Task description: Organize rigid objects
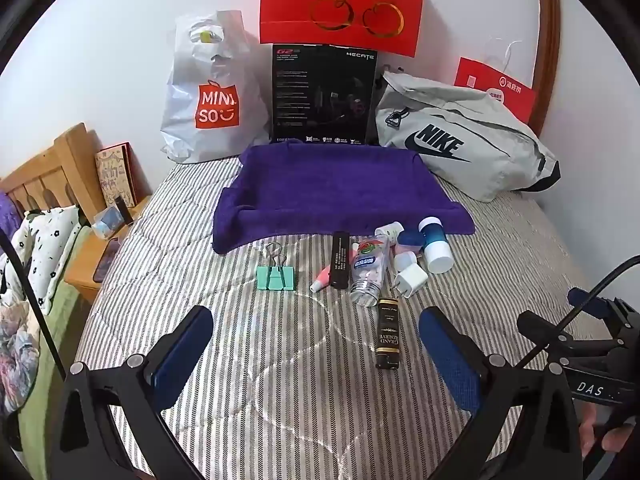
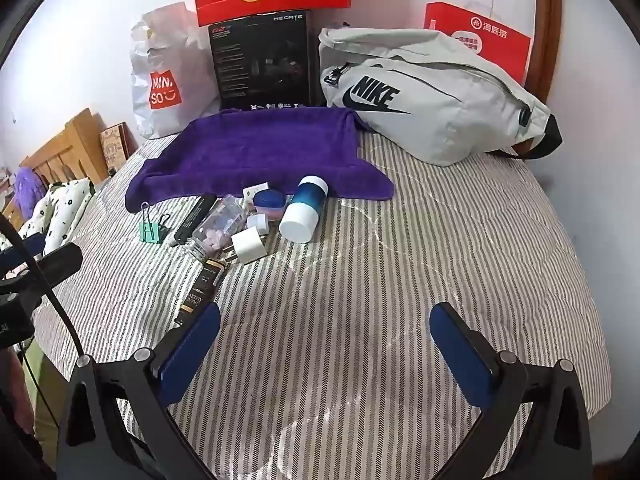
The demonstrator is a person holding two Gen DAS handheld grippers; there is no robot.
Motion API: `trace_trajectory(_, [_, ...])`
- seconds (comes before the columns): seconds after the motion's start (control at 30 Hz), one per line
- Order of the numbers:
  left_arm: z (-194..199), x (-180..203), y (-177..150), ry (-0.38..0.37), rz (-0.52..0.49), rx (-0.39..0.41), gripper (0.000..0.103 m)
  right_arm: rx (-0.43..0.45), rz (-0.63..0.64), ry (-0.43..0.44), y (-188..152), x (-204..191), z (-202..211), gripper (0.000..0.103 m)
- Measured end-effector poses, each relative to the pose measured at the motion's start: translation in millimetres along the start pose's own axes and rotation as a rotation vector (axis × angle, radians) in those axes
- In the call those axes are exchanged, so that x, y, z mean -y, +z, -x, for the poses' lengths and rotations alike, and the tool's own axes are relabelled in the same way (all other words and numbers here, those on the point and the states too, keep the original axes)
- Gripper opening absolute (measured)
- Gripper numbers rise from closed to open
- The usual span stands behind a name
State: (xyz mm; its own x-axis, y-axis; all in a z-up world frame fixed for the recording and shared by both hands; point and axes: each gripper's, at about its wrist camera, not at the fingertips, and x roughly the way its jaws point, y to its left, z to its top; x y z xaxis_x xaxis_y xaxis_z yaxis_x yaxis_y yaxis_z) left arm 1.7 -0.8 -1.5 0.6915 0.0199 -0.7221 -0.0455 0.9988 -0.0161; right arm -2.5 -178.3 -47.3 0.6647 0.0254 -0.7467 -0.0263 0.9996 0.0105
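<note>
Rigid objects: a loose cluster lies on the striped bedspread [image 1: 248, 360], just in front of the purple towel [image 1: 332, 188] that is draped over what looks like a tray or box.
Cluster contents: a mint binder clip [image 1: 276, 274] set apart to the left; a black stick-shaped case [image 1: 341, 260]; a clear bottle of pills [image 1: 368, 270] lying on its side; a white plug adapter [image 1: 412, 278]; a blue-and-white cylinder [image 1: 435, 244] tipped over; a dark "Grand Reserve" box [image 1: 387, 336] nearest the camera.
Left gripper [image 1: 316, 346]: jaws spread wide, nothing between them, hovering over bare bedspread and angled down toward the cluster.
Right gripper [image 2: 326, 346]: also spread wide and empty, over bare bedspread to the right of the pile.
Step in hand: judged to be the first approach, since nothing is picked yet.
Good first pick: the dark box for the left gripper (it lies closest and clear of the others), taken across its narrow sides.
Right-side pick: the blue-and-white cylinder, gripped across its body so that it cannot roll away.
Caution: the pill bottle, adapter and small jars touch or overlap, so a careless reach likely scatters them.
Surface note: the bedding is soft, so pressing down probably sinks an object; close level with its middle.
</note>
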Motion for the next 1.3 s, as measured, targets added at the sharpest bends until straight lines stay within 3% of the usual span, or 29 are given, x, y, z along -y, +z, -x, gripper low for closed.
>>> trace_trajectory(0.13, [-4.2, 1.7, 1.6, 0.023, -0.007, -0.001, 0.103, 0.003, 0.0, -0.004, -3.1, 0.7, -1.4, 0.103])
trace_trajectory(0.17, [4.8, -1.0, -1.0, 0.002, -0.002, 0.043, 0.103, 0.004, 0.002, -0.005, -3.7, 0.6, -1.7, 0.103])
trace_trajectory(0.23, [6.7, -2.2, -1.2, 0.005, 0.0, 0.052, 0.103, 0.003, 0.004, -0.008, -1.0, -1.3, -1.0, 0.103])
trace_trajectory(1.3, [4.7, -2.9, -0.9, 0.007, -0.011, 0.026, 0.103, 0.03, 0.015, 0.003, -1.3, -6.3, 15.7, 0.103])
